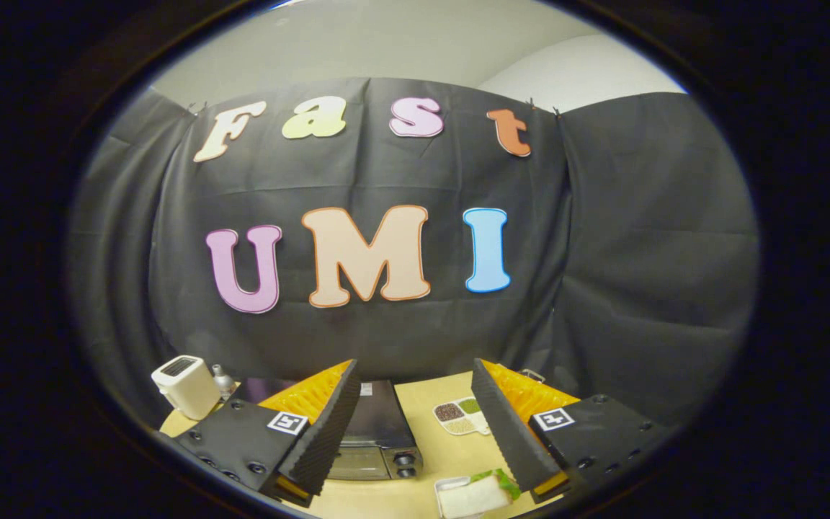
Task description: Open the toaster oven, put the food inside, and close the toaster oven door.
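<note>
Gripper [415, 422] is hovering above the table [426, 497], fingers spread wide and gripping nothing. One toaster oven [379, 436], door shut, is sitting between the fingers. One sandwich [476, 494] is lying near the table's front edge. One sectioned dish [460, 417] is resting beyond it, one white toaster [186, 386] at the left edge.

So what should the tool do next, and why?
Probably dip down toward the toaster oven and reach for the top of its door. The door looks shut, and the sandwich sits in its tray on the table in front. The tool hangs open above them with nothing between its fingers, so opening comes first.
</note>
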Demonstrator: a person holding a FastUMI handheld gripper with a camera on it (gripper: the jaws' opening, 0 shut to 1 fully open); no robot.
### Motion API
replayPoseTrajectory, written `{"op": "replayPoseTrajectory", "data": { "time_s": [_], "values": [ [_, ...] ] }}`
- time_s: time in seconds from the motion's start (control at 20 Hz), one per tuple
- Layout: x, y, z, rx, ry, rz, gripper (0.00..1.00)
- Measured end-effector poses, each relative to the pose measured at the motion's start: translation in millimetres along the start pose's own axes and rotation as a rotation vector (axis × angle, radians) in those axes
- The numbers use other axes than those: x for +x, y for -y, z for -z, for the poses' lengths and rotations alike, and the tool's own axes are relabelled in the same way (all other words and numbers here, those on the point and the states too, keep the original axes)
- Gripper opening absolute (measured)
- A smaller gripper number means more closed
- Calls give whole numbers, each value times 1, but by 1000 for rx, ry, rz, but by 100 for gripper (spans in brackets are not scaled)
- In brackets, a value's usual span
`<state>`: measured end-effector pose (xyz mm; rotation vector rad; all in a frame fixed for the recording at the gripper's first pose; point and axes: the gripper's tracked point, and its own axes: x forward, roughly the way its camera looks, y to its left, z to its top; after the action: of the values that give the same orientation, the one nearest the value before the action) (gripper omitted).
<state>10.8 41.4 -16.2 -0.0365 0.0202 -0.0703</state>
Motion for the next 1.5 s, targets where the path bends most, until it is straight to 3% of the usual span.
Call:
{"op": "replayPoseTrajectory", "data": {
  "time_s": [0.4, 1.1, 1.5],
  "values": [
    [-7, -35, 19, 34, -22, -67, 97],
    [-8, -129, 47, 109, 58, -249, 97],
    [12, -170, 111, 57, 20, -296, 98]
  ]
}}
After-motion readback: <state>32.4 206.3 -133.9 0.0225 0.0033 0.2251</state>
